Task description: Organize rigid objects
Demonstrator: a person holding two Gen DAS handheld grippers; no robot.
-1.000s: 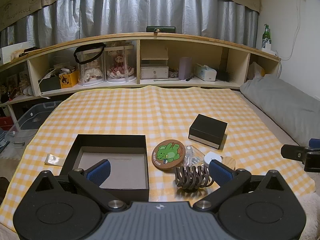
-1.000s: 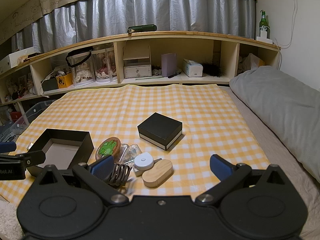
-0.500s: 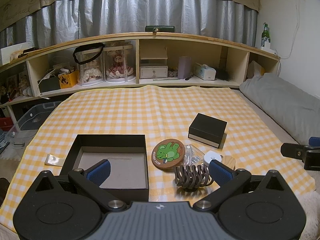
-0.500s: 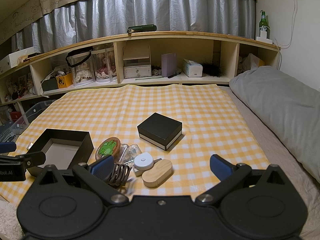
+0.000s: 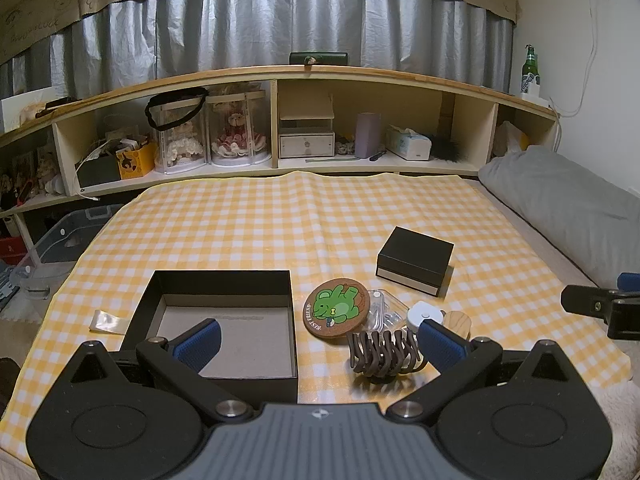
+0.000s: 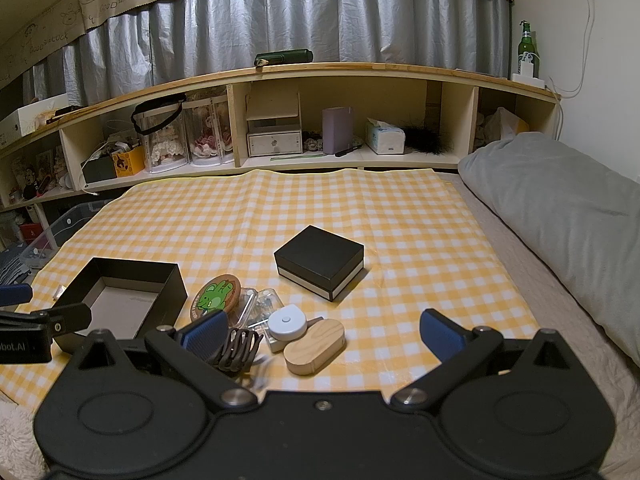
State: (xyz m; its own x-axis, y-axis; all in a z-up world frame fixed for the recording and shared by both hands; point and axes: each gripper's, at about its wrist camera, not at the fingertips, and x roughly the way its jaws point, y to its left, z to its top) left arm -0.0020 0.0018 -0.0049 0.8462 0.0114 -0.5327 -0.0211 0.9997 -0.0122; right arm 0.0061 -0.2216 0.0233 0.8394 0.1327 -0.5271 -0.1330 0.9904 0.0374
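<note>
An open black box (image 5: pixel 216 312) (image 6: pixel 124 292) sits on the yellow checked cloth at the near left. Right of it lies a cluster: a round cork coaster with a green bear (image 5: pixel 336 306) (image 6: pixel 216 296), a clear plastic case (image 5: pixel 382 312) (image 6: pixel 260 304), a white round device (image 5: pixel 424 314) (image 6: pixel 287 322), a wooden oval piece (image 6: pixel 314 346) and a dark brown claw clip (image 5: pixel 384 352) (image 6: pixel 236 348). A closed black box (image 5: pixel 414 260) (image 6: pixel 320 262) rests beyond them. My left gripper (image 5: pixel 318 338) is open over the open box's right edge. My right gripper (image 6: pixel 322 334) is open above the wooden piece.
A long wooden shelf unit (image 5: pixel 320 128) full of small items runs along the back. A grey pillow (image 6: pixel 560 196) lies on the right. A clear storage bin (image 5: pixel 68 236) stands on the floor at the left. A small clear wrapper (image 5: pixel 106 322) lies left of the open box.
</note>
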